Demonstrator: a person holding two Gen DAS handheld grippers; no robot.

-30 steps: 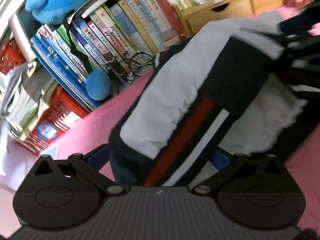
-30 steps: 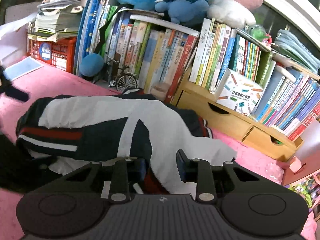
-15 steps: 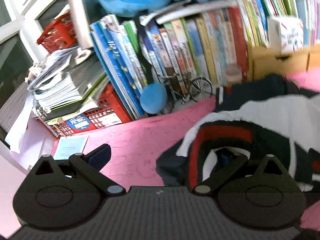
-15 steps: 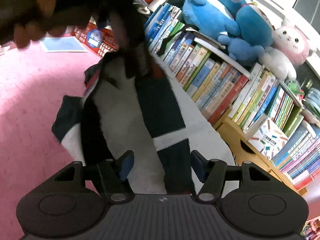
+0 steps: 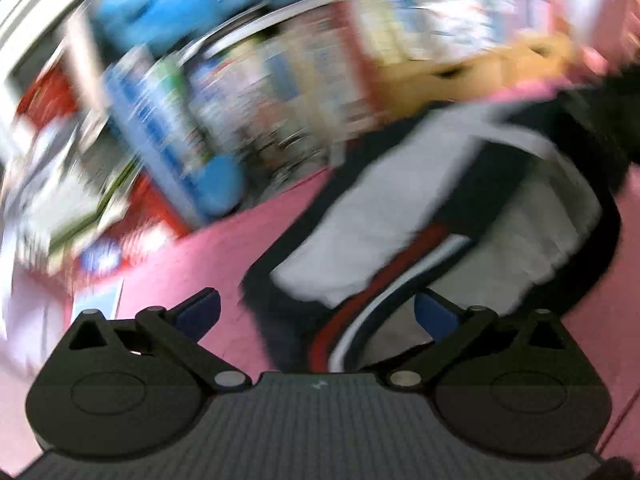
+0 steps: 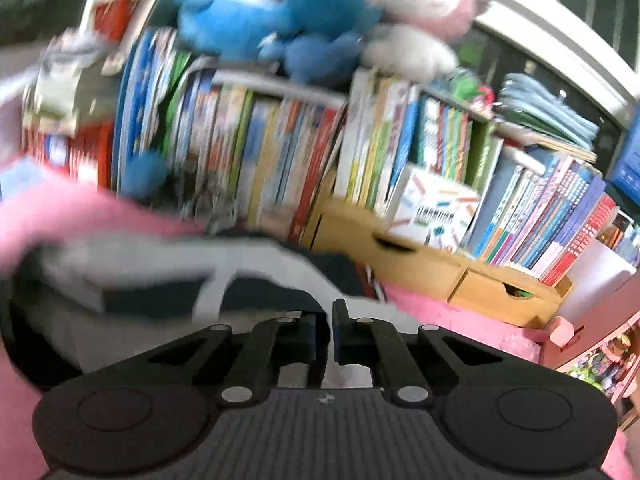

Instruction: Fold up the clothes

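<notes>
A navy and white jacket (image 5: pixel 420 216) with red and white stripes lies bunched on the pink surface (image 5: pixel 224 240). My left gripper (image 5: pixel 316 312) is open, its fingers wide apart astride the jacket's near striped edge. In the right wrist view the same jacket (image 6: pixel 168 264) lies ahead and to the left. My right gripper (image 6: pixel 330 332) has its fingers nearly together, with white cloth of the jacket between them. Both views are blurred by motion.
A row of upright books (image 6: pixel 288 160) lines the back, with blue and pink plush toys (image 6: pixel 320 20) on top. A wooden drawer box (image 6: pixel 440 264) stands at right. A red basket (image 6: pixel 68 148) and paper stacks sit at left.
The right gripper has closed from wide open to nearly shut on the jacket's cloth. The left gripper has swung back over the jacket's striped edge and stays open. Both cameras are moving fast.
</notes>
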